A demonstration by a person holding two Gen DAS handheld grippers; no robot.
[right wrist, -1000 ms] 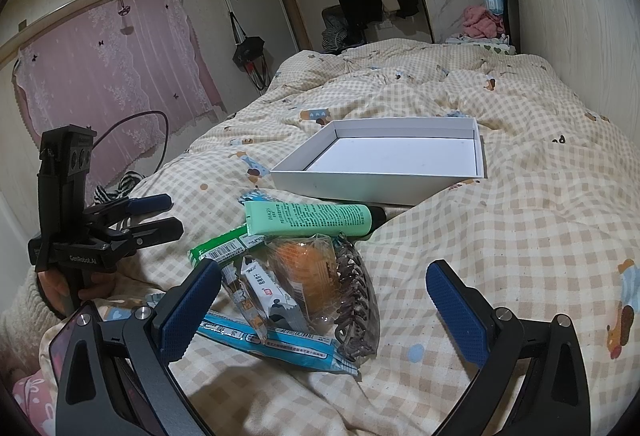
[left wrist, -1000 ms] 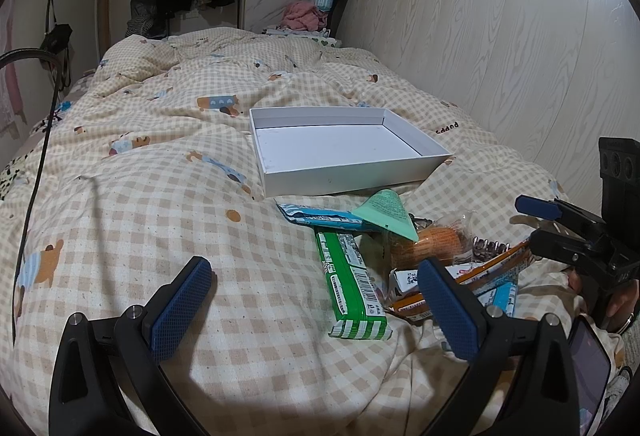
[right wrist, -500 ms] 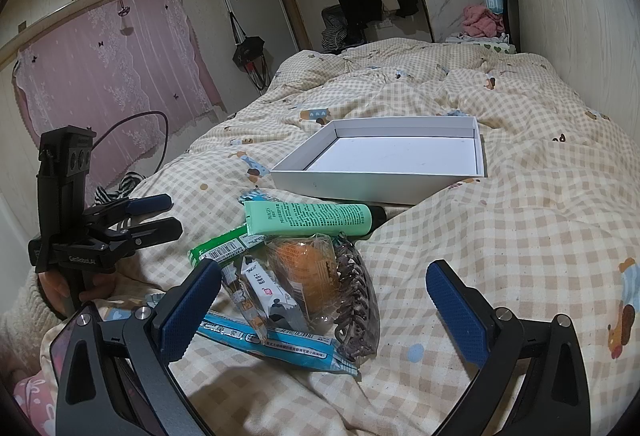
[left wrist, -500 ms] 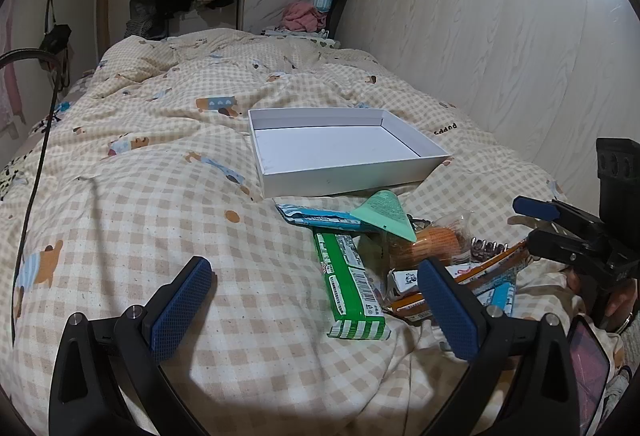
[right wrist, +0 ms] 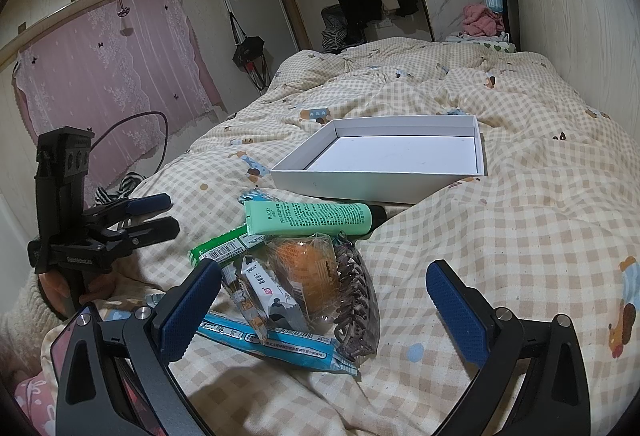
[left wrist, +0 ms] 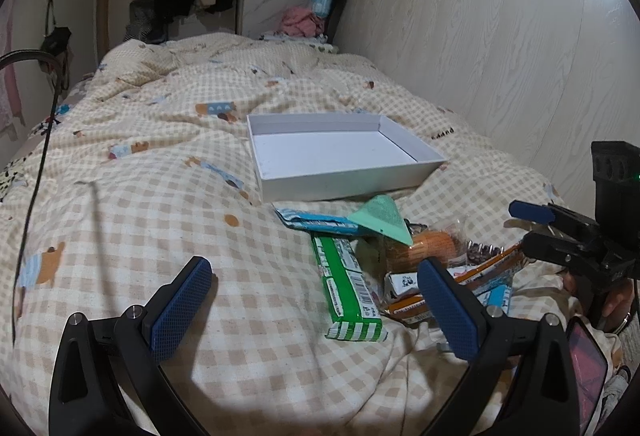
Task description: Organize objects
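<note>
A hair claw (right wrist: 356,300) is seen fully only from the right; both grippers (left wrist: 316,300) (right wrist: 324,300) held released, bare quilt (left wrist: 120,220) left of the white tray (left wrist: 340,180)

Soft, matt checked cloth quilt (right wrist: 520,236) with printed figures. Shallow white box (right wrist: 384,180) of smooth matt card. Green tube (right wrist: 308,216), glossy plastic. Blue wrapper (right wrist: 280,344) and clear wrap over the orange item (right wrist: 308,276), shiny crinkled film. Hair claw (right wrist: 356,300), translucent glossy plastic. Gripper pads (right wrist: 456,316), blue textured rubber on matt black plastic. Wall (left wrist: 500,48), smooth wood-grain panel.
</note>
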